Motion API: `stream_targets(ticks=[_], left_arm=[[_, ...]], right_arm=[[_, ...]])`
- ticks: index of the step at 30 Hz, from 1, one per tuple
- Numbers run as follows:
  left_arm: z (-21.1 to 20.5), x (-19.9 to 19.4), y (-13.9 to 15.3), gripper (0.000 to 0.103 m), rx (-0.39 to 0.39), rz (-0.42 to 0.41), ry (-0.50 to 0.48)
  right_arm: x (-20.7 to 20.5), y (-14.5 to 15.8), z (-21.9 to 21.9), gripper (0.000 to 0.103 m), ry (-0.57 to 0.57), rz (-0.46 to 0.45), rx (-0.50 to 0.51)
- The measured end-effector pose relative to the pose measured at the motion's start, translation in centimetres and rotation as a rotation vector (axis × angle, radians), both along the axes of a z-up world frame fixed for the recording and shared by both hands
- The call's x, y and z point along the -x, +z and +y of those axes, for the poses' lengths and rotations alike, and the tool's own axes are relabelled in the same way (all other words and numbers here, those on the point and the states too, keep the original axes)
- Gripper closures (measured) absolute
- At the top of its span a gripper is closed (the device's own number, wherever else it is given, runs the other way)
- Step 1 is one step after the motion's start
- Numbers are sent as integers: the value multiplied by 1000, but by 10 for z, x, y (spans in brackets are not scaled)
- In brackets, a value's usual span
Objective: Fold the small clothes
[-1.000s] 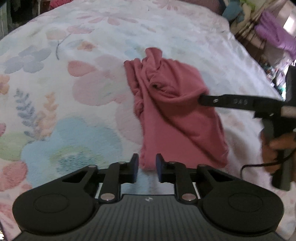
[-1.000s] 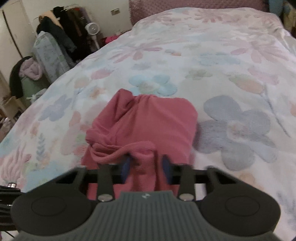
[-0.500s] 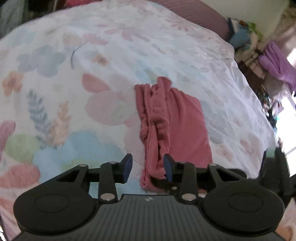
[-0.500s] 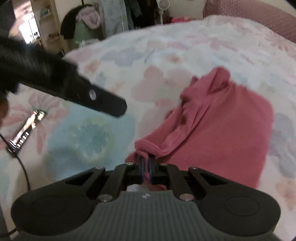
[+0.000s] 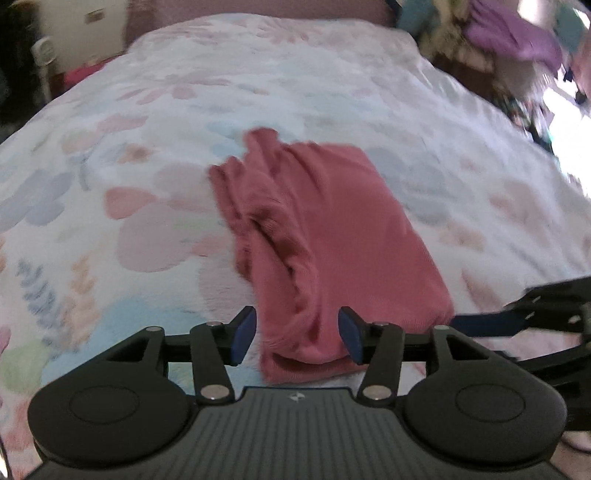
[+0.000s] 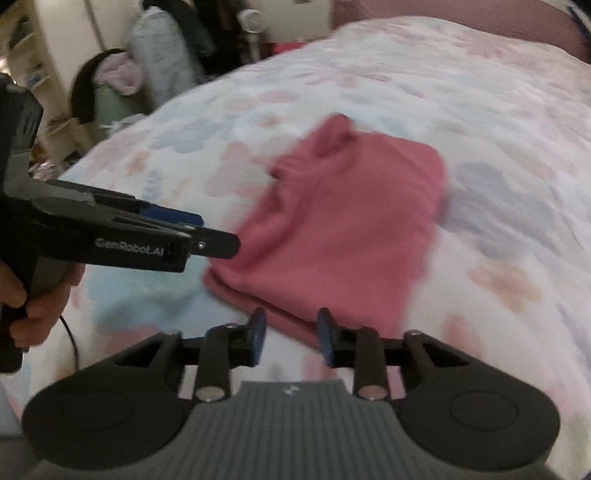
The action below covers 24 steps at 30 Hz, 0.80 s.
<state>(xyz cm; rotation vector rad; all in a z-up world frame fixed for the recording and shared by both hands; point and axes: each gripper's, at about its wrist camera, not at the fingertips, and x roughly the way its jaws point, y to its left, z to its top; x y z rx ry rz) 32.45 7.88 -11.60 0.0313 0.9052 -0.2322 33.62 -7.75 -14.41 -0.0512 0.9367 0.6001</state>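
Observation:
A pink garment lies folded on the floral bedspread, bunched along its left side. My left gripper hovers at its near end. The jaws are opening; the cloth's near edge lies between them and the pads do not press it. In the right wrist view the garment lies ahead, and my right gripper is at its near corner. Its jaws are also opening, clear of the cloth. The left gripper reaches in from the left at the garment's left edge, held by a hand. The right gripper's fingers show at the far right.
The bedspread stretches beyond the garment to a pink headboard. Left of the bed stand hanging clothes, a fan and a heap of laundry. Purple cloth lies off the bed's right side.
The right gripper was shut on a fold of the garment and has let it go. The left jaws have widened. The garment now lies flatter.

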Motion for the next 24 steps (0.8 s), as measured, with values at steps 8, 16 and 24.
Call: stream_targets(ticks=[8, 16, 24], left_arm=[[29, 0, -9, 98, 140, 59, 116], [55, 17, 23, 100, 272, 30, 193], [47, 14, -35, 100, 198, 153, 230]], right_arm=[[3, -22, -32, 63, -94, 10, 58], [-17, -36, -19, 94, -153, 33, 45], [-11, -49, -30, 103, -165, 70, 87]])
